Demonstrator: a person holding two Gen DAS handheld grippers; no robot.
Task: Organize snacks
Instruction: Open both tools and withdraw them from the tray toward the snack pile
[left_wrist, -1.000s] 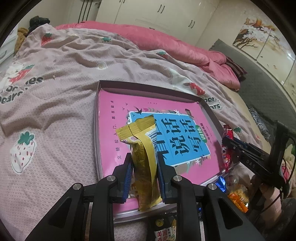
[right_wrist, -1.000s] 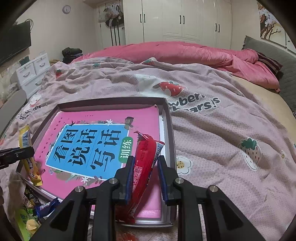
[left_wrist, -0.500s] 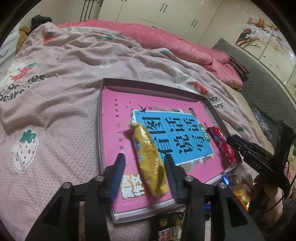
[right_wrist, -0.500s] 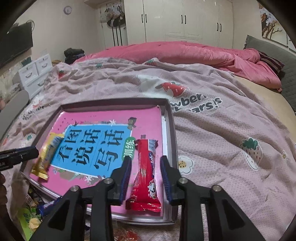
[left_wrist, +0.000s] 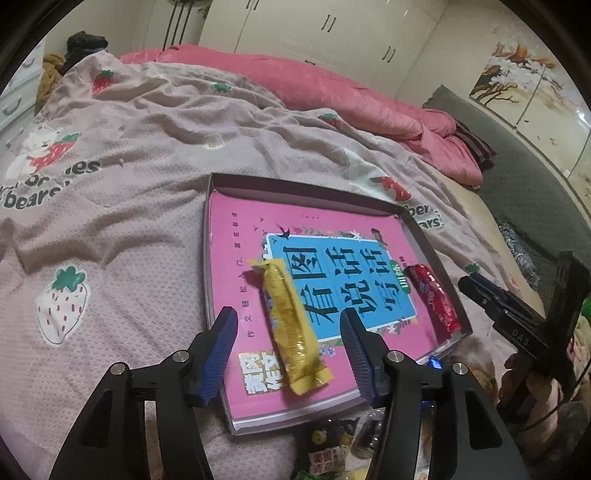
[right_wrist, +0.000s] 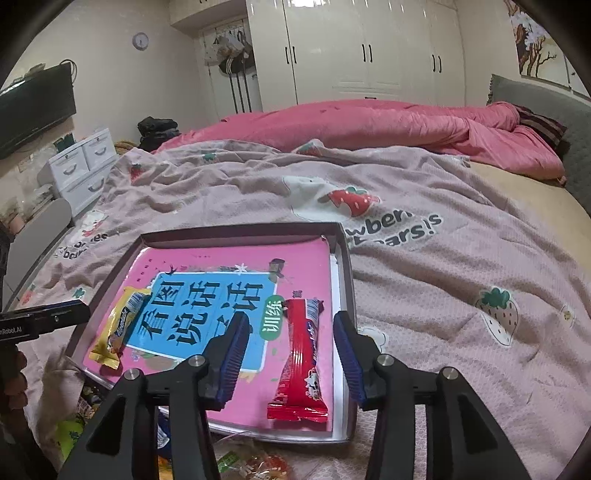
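Observation:
A shallow box (left_wrist: 421, 236) holding a pink book (left_wrist: 236, 236) lies on the bed. A yellow snack bar (left_wrist: 290, 326) lies flat on the book's near left part; it also shows in the right wrist view (right_wrist: 118, 328). A red snack bar (right_wrist: 301, 360) lies on the book's right side; it also shows in the left wrist view (left_wrist: 432, 297). My left gripper (left_wrist: 288, 328) is open, its fingers either side of the yellow bar and apart from it. My right gripper (right_wrist: 291, 339) is open around the red bar, empty.
More snack packets (left_wrist: 328, 454) lie below the box's near edge, also in the right wrist view (right_wrist: 255, 463). The pink strawberry bedspread (right_wrist: 443, 280) surrounds the box. A rolled pink quilt (right_wrist: 369, 122) lies at the back, white drawers (right_wrist: 81, 166) at far left.
Both grippers have opened and let go: the yellow bar and the red bar dropped flat onto the book. Both grippers have pulled back slightly.

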